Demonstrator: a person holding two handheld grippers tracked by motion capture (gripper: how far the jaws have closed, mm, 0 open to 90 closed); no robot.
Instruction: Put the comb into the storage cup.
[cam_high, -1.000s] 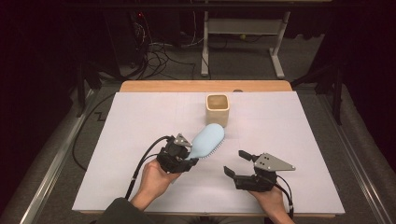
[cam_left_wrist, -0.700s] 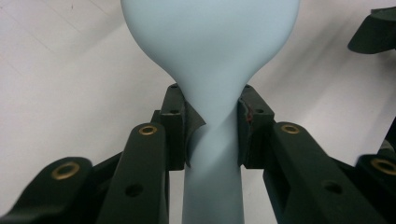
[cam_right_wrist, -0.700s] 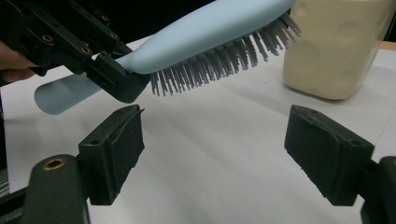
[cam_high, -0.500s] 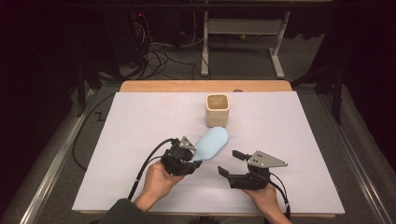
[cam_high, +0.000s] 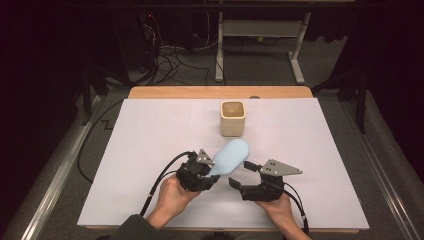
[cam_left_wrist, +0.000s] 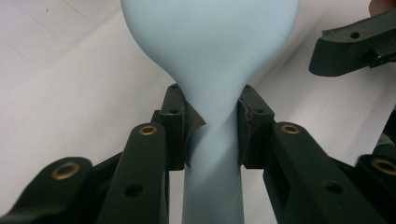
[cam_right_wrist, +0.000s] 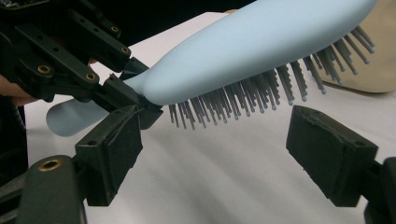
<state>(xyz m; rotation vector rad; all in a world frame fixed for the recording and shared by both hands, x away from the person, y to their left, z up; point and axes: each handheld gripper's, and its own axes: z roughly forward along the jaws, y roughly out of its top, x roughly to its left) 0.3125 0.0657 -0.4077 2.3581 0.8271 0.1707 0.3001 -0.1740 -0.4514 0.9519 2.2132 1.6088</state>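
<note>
A light blue hairbrush (cam_high: 231, 156) hangs over the white table, its head pointing to the back right and its grey bristles (cam_right_wrist: 243, 95) facing down. My left gripper (cam_high: 209, 169) is shut on the brush's narrow neck (cam_left_wrist: 212, 107), both pads pressing its sides. The handle end (cam_right_wrist: 70, 119) sticks out behind the jaws. My right gripper (cam_high: 242, 175) stands open just right of the brush, nothing between its pads. In the right gripper view the bristles hang above the gap of the right gripper (cam_right_wrist: 219, 149), apart from both pads.
A beige square cup (cam_high: 233, 118) stands upright at the back middle of the white table cover (cam_high: 150, 150), beyond the brush head. Cables trail from both grippers toward the front edge. A dark floor with cables and a metal stand lies behind the table.
The right gripper has edged left, closer to the brush. The brush head has shifted slightly right and lower. The left gripper's hold looks the same.
</note>
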